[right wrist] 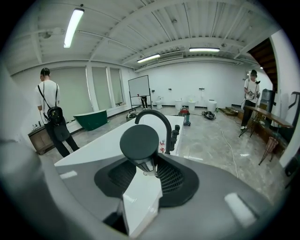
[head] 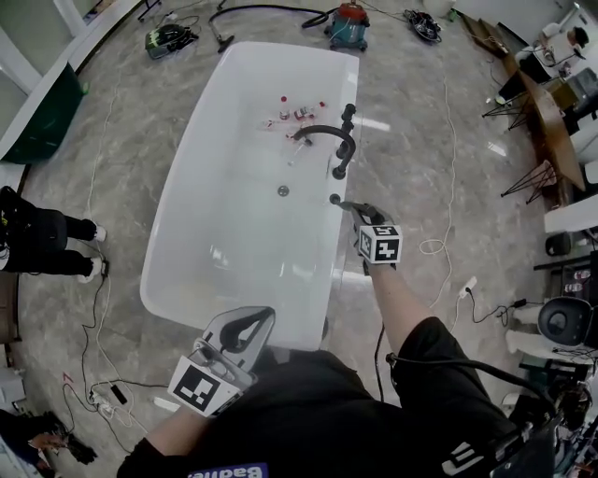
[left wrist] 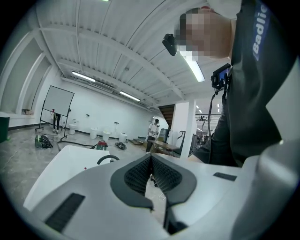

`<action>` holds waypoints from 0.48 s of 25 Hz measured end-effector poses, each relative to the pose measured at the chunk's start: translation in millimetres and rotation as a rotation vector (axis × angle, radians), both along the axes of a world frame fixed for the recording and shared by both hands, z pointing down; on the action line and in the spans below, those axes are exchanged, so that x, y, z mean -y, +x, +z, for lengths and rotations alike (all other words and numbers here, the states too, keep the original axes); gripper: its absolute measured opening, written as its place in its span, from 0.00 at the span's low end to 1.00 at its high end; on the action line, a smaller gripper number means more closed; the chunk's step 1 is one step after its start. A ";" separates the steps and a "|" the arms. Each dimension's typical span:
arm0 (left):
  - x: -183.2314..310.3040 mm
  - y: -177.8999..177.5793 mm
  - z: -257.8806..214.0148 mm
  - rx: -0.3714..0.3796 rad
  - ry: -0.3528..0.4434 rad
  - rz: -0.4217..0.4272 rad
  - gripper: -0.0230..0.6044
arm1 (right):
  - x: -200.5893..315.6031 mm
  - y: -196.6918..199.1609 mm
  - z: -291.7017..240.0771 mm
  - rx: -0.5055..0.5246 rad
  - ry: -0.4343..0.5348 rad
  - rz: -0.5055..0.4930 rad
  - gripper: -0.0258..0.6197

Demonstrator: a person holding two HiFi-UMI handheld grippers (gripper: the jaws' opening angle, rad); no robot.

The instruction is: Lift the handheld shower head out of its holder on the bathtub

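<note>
A white bathtub (head: pixel 192 224) is seen from above on a grey marbled floor; a black arched faucet (head: pixel 327 136) is mounted on its right rim. Just nearer than the faucet, at that same rim, the right gripper (head: pixel 361 213) is clamped on the neck of the shower head (right wrist: pixel 139 142), whose round dark face is turned towards the gripper's camera; whether it is clear of its holder cannot be told. The left gripper (head: pixel 254 324) is held at the bathtub's near end, its jaws pressed together with nothing between them. White lettering on the person's dark top (left wrist: pixel 255 70) appears to read "Badlie"; a red vacuum cleaner (head: pixel 348 26) is seen beyond the bathtub's far end.
</note>
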State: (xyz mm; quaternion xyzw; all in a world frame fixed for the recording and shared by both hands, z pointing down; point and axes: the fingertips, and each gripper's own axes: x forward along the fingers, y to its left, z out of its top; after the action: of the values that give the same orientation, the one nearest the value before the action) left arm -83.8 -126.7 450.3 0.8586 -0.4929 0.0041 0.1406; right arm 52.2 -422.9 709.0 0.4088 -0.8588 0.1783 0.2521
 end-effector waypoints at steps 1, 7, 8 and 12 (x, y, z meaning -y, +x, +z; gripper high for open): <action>-1.3 -1.5 -2.5 0.000 0.012 -0.004 0.05 | -5.4 0.8 -5.3 0.007 0.006 0.000 0.25; -13.2 -4.2 -7.7 0.003 0.030 0.008 0.05 | -36.8 5.2 -27.4 0.034 0.024 0.001 0.25; -16.0 -3.4 -8.2 0.004 0.029 0.017 0.05 | -42.5 6.7 -30.5 0.038 0.027 0.003 0.25; -19.6 -2.9 -14.1 0.007 0.051 0.038 0.05 | -62.3 10.9 -45.3 0.057 0.038 0.011 0.25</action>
State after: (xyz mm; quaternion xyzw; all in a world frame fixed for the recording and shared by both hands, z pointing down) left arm -86.7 -107.1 436.2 0.8712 -0.4769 -0.0027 0.1168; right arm 63.1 -360.7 663.6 0.4130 -0.8667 0.1748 0.2185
